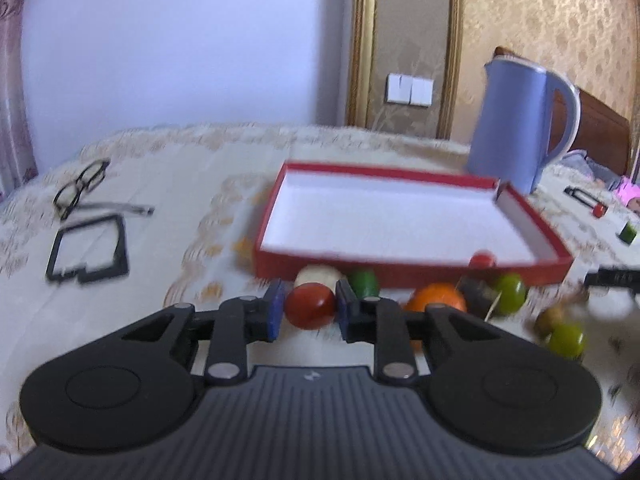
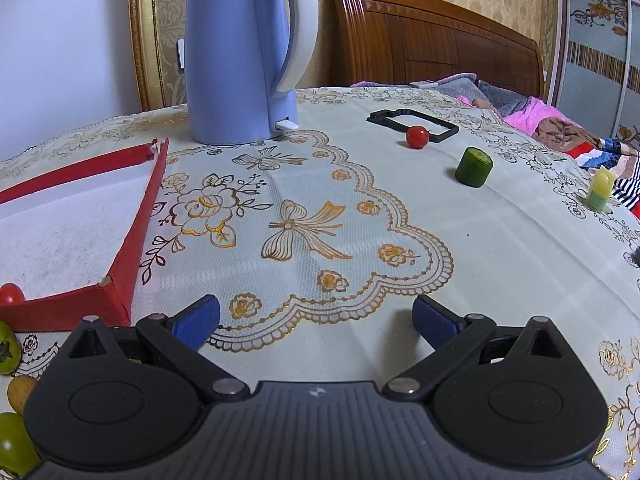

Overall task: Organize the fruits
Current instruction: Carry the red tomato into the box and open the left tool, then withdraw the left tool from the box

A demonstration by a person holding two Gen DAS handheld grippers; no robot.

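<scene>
On a table under an embroidered cloth (image 2: 360, 216), a pair of glasses (image 1: 82, 186) and a black frame (image 1: 88, 250) lie at the far left of the left wrist view. At centre, the left gripper (image 1: 310, 310) is clamped on a red tomato (image 1: 311, 307), its blue pads pressing both sides, just in front of the red tray (image 1: 400, 270). The tray is nearly empty, with one small cherry tomato (image 1: 481, 260) in its near right corner. To the right, loose fruit waits along the tray's front wall: an orange (image 1: 438, 299) and a green tomato (image 1: 510, 293) among them, with the blue kettle (image 1: 520, 120) behind. The right gripper (image 2: 316, 322) hangs wide open over bare cloth, holding nothing; another cherry tomato (image 2: 417, 137) and a green cucumber chunk (image 2: 474, 167) sit well beyond it. The step in hand looks like the pick-up; the next move calls for carrying the tomato over the tray's wall and releasing it inside.
</scene>
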